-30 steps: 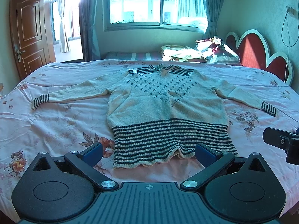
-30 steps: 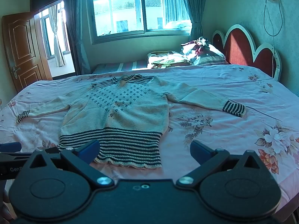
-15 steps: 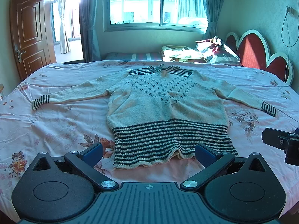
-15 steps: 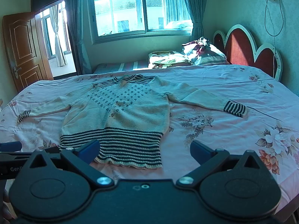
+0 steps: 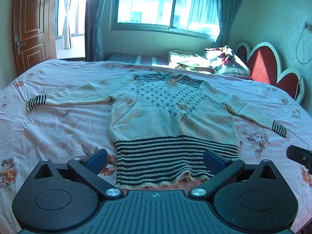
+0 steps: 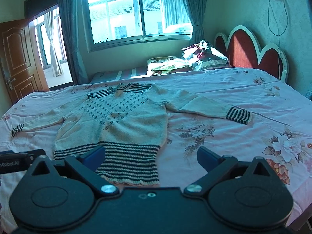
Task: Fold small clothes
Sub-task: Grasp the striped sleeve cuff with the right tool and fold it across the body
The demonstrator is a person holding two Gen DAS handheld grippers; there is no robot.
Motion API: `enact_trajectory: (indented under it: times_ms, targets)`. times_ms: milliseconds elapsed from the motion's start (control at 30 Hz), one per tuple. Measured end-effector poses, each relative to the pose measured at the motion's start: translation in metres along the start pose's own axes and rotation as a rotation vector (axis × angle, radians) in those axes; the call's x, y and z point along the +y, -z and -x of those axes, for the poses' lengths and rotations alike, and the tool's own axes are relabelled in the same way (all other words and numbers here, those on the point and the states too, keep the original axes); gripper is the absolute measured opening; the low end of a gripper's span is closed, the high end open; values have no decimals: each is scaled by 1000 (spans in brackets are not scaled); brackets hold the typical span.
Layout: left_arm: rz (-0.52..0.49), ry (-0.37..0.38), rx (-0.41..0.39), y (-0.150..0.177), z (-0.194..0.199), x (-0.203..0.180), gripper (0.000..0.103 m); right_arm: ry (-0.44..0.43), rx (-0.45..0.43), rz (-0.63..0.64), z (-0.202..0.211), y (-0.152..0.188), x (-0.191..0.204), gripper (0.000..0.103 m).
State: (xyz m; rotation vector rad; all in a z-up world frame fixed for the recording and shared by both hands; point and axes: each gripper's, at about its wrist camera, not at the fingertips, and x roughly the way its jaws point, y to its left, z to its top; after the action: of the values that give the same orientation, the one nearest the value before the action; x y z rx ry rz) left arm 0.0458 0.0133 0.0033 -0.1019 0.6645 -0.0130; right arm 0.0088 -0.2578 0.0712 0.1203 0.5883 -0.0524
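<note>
White lettering "Robot.AI" on left claw point(image 6: 13, 162) beside sweater point(image 6: 117, 120)

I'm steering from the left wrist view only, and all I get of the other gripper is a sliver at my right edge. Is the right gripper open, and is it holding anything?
Observer: The right gripper is open. Its jaws have just been closing a little, and nothing is between them.
Operator: What does it aim at?
Observer: At the right corner of the striped hem of the sweater. The hem shows past the left finger, and the right finger is over bare bed sheet.
Operator: Anything beyond the right cuff?
Observer: Past the right cuff there is just sheet, with a large flower print near the bed's edge.
</note>
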Motion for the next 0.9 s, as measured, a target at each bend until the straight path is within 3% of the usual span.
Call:
enact_trajectory:
  times_ms: [67,233,333,467,600,733,900]
  targets:
    - [21,18,34,-7,-22,5,103,21,-14,-38,-11,-6,-17,89]
    - [18,3,-5,-28,-61,8,103,60,-30,-173,-52,-28,-71,73]
    - [24,20,41,-43,-90,9,103,54,-28,-332,-90,-40,-117,59]
    - [52,-51,15,-58,-121,7,103,89,-4,-583,-153,-37,-185,48]
    - [68,-81,11,-70,-149,6,103,143,7,-751,-198,-19,-232,48]
    - [85,-81,34,-84,-182,8,103,142,-6,-908,-222,-1,-260,45]
    - [133,-112,58,-94,-217,14,103,139,-45,-912,-237,-4,-263,44]
